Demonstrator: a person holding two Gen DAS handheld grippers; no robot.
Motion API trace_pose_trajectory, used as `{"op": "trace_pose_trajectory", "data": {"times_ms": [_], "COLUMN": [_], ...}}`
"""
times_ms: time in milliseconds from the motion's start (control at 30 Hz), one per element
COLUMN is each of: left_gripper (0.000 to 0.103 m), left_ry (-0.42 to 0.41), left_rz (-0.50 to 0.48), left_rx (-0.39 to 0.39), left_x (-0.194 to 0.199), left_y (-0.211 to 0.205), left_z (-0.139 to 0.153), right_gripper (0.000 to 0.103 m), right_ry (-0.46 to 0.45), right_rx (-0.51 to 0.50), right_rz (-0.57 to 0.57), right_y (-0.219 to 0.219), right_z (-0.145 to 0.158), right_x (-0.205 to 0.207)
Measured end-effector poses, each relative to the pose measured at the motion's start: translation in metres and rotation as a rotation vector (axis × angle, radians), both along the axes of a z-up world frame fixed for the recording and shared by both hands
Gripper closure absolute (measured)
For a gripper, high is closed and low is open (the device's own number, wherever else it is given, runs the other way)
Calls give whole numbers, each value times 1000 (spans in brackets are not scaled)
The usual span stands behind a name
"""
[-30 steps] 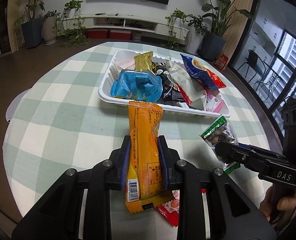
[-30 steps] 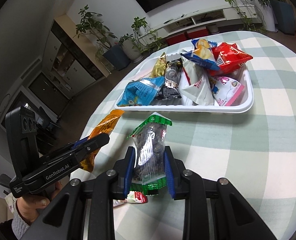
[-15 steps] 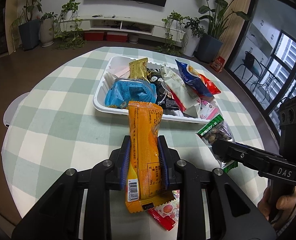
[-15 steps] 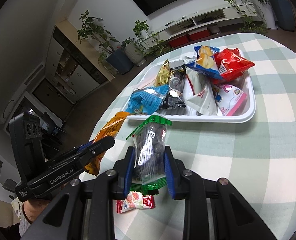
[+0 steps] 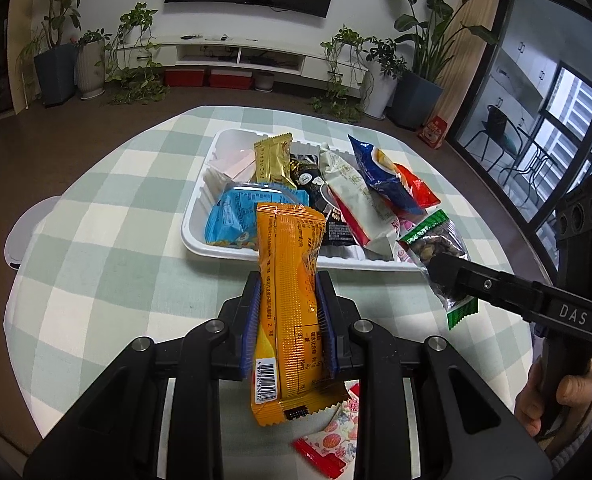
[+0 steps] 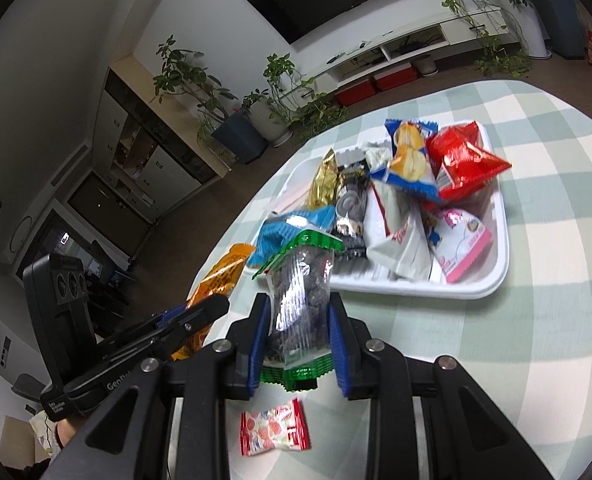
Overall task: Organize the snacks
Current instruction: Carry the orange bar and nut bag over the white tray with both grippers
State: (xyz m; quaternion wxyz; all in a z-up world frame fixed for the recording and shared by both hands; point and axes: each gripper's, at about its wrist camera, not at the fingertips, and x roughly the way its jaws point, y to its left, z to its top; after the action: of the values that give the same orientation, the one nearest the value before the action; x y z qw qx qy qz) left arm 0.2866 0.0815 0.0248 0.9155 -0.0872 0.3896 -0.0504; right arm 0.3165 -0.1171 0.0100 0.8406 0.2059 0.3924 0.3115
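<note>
My left gripper (image 5: 288,294) is shut on an orange snack packet (image 5: 286,280), held above the table just short of the white tray (image 5: 194,236). My right gripper (image 6: 297,320) is shut on a clear green-edged bag of dark nuts (image 6: 299,280), also raised near the tray's (image 6: 475,290) front edge. The tray holds several snack packets, among them a light blue one (image 5: 232,220), a gold one (image 5: 274,160) and a red one (image 6: 463,164). Each gripper shows in the other's view: the right gripper (image 5: 431,270) and the left gripper (image 6: 216,306).
A small red and white strawberry candy packet (image 6: 274,428) lies on the checked tablecloth (image 5: 96,260) below the grippers; it also shows in the left wrist view (image 5: 335,436). The round table's edge curves close on the left. Plants and a TV cabinet stand far behind.
Both grippers have risen and moved toward the tray with their packets still held. The candy packet below has come into fuller view.
</note>
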Motion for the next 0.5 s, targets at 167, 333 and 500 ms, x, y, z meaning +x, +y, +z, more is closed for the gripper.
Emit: {"op": "trace_pose_trajectory", "data": {"times_ms": [167, 333, 500], "left_gripper": [79, 79, 79], "left_ry": [-4, -6, -10], "left_rz": [1, 0, -3], "left_rx": [-3, 0, 0], "left_x": [7, 19, 32], "left_y": [1, 4, 5], "left_z": [8, 13, 20], "right_gripper": [72, 72, 72], "right_ry": [-13, -18, -13], "right_rx": [6, 11, 21], "right_rz": [-10, -18, -29], "right_y": [0, -1, -1], "right_z": [6, 8, 9], "right_x": [12, 20, 35]}}
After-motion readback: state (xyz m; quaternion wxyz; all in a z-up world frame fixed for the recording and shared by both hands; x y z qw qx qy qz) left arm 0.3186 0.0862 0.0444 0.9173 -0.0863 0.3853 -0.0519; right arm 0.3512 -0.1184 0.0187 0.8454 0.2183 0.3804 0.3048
